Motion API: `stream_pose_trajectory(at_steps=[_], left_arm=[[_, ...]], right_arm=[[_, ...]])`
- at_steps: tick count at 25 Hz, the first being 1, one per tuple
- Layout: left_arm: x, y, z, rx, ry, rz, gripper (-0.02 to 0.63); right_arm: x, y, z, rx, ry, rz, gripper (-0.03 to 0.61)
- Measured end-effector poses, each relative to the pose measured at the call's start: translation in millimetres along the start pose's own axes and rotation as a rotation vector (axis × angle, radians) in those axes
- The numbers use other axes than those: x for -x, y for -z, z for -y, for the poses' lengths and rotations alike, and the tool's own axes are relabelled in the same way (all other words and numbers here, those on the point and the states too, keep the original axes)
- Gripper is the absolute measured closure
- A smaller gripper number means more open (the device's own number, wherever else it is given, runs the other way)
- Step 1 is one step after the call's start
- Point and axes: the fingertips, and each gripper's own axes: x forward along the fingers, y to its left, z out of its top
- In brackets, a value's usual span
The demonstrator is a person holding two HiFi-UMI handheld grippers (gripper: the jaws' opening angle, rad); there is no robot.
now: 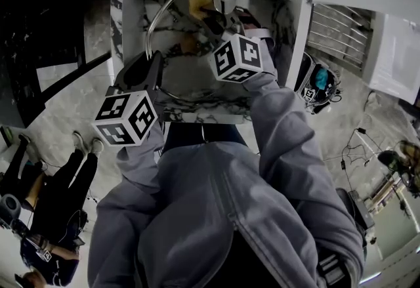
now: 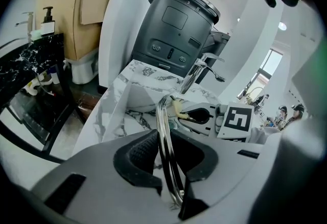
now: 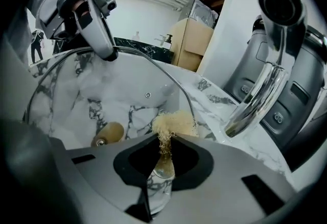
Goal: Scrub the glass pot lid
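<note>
At the marble sink's [image 1: 197, 111] front edge, the left gripper [image 2: 166, 167] is clenched on the glass pot lid's [image 3: 102, 85] metal rim, tilting it over the basin. Deeper in, the right gripper [image 3: 162, 159] pinches a tan scrubber [image 3: 172, 125] at the lid's rim, below the sink's faucet [image 3: 265, 80].

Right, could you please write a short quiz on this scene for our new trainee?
1. True or false: the left gripper is shut on the rim of the lid.
2. What is between the jaws of the right gripper? A: a yellowish scrubber. B: a spoon. C: nothing.
3. Fill in: the lid is held on edge over the marble ___.
Key: 1 true; 2 A; 3 sink.
</note>
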Motion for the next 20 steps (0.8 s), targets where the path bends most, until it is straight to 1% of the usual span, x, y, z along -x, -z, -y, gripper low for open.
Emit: stream_pose_trajectory(at_steps=[5, 8, 20], left_arm=[[-3.2, 1.2, -2.2, 0.017, -0.004, -0.003, 0.528], [-4.4, 6.1, -7.0, 0.029, -0.014, -0.012, 0.528], [-3.8, 6.9, -8.6, 0.044, -0.022, -0.005, 0.529]], right_arm=[[-6.1, 9.3, -20.7, 0.010, -0.064, -0.020, 0.522], [-3.2, 13.6, -39.6, 0.012, -0.125, -0.028, 0.522], [32.0, 33.9, -108.7, -0.027, -0.326, -0.085, 0.522]])
